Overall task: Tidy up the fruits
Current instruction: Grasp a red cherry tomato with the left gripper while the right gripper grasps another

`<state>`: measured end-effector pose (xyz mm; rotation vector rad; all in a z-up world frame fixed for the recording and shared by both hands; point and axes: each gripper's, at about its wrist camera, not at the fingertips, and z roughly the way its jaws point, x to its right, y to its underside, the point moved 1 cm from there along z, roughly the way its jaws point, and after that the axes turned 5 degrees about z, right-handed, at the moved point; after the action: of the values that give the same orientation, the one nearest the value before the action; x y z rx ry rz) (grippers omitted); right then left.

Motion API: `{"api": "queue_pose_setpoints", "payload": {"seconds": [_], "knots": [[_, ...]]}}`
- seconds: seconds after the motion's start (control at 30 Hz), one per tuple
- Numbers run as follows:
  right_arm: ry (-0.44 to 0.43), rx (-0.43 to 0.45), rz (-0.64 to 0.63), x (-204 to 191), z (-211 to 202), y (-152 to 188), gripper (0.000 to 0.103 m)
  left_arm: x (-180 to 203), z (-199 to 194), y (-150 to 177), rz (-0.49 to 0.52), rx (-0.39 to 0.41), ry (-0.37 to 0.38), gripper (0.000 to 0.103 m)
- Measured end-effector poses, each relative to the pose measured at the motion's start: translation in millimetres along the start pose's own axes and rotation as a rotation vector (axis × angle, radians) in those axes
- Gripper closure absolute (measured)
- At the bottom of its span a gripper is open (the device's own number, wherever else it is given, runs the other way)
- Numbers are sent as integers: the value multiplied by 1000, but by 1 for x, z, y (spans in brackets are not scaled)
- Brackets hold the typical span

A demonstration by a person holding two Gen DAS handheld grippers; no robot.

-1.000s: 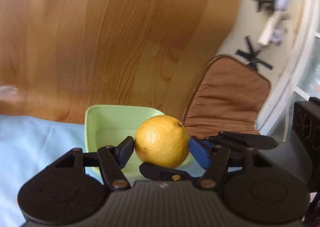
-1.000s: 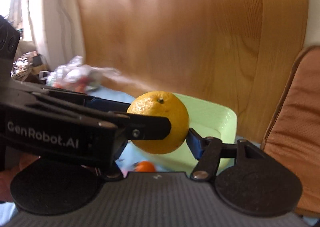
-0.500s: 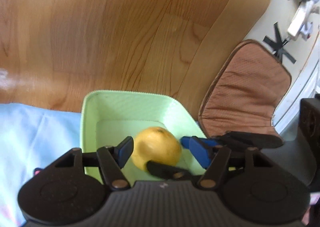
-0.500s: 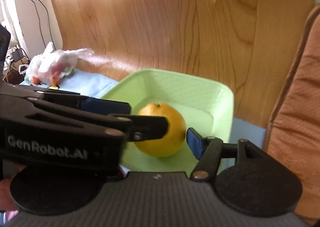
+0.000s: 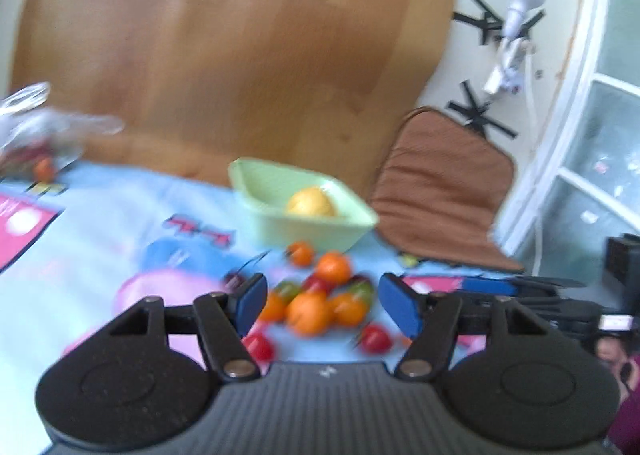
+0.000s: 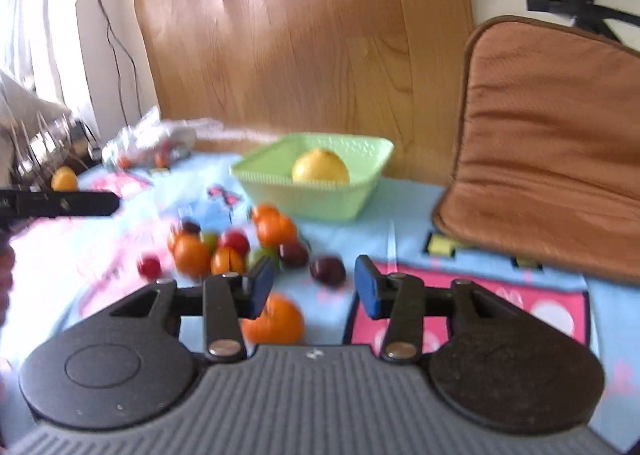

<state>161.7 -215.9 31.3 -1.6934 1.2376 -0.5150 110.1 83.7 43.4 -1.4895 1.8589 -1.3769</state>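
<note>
Left wrist view, blurred: left gripper at lower centre, jaws parted, nothing between the blue pads. Beyond the tips, mid-frame, a loose pile of small fruit lies on the blue-and-pink patterned cloth; roughly five orange pieces and three or four red ones, exact count not possible in the blur. Farther back, one pale green basket stands on the cloth with one yellow citrus inside it. At far left, one clear plastic bag with red and orange fruit showing in it. One brown cushion at right of the basket, a wooden panel behind.

Right wrist view: right gripper at lower centre, jaws closing, empty; nothing is gripped. One orange fruit lies on the cloth just below the left pad. Two dark plums sit just past the tips. To their left the same pile: about four orange, two red, one green. One separate red piece lies at left of the pile. Basket and citrus upper centre. One more orange fruit at far left edge.
</note>
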Motion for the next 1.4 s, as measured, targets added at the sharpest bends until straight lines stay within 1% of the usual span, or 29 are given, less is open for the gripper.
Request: {"api": "queue_pose_setpoints", "payload": {"seconds": [0.03,0.1,0.17,0.2,0.23,0.3,0.4,0.5,0.53,0.57,0.6,0.63,0.73,0.83,0.93,1.0,1.07,1.13,1.27,1.3,1.37,1.4], "knots": [[1,3,1,-5,-2,6,56,-3,-4,6,-17,-8,-11,40],[-44,7,10,-19,-8,16,56,-9,-6,15,-36,-27,-40,40],[-80,2,-51,-38,-8,24,58,-11,-4,20,-23,-47,-73,40],[-80,-4,-98,-48,-5,26,59,-11,-2,23,-13,-52,-85,40],[-71,-9,-141,-58,0,27,63,-9,1,24,5,-60,-99,40],[-46,-10,-193,-71,10,30,63,-4,9,26,47,-71,-123,40],[37,-1,-286,-82,32,31,63,4,21,28,104,-82,-166,40],[65,-36,-317,-84,49,34,63,4,31,29,114,-95,-177,44],[72,-52,-319,-83,53,33,65,3,35,29,111,-101,-181,48],[69,-45,-318,-82,54,31,71,2,39,30,108,-113,-183,63],[74,-49,-314,-83,55,30,71,0,42,30,102,-127,-184,75],[77,-51,-308,-82,56,29,71,-2,45,31,93,-139,-183,76],[75,-54,-294,-85,47,35,71,-1,38,34,87,-132,-170,77],[35,-43,-275,-90,24,45,71,7,22,41,87,-134,-112,77],[6,-33,-272,-95,-4,58,71,24,2,56,108,-150,-55,77],[-18,-47,-246,-94,-16,64,71,37,-10,66,131,-154,-24,77],[-29,-61,-215,-93,-25,71,71,50,-21,77,157,-157,-7,77],[-24,-69,-195,-91,-30,76,71,60,-26,86,179,-164,-6,76],[-24,-83,-164,-90,-29,82,70,74,-28,93,242,-147,-58,75],[-22,-85,-162,-91,-29,83,70,75,-28,93,239,-148,-60,71],[-15,-77,-168,-93,-31,84,70,77,-30,92,234,-143,-61,66],[-14,-72,-169,-94,-33,85,70,77,-31,92,237,-140,-63,65]]}}
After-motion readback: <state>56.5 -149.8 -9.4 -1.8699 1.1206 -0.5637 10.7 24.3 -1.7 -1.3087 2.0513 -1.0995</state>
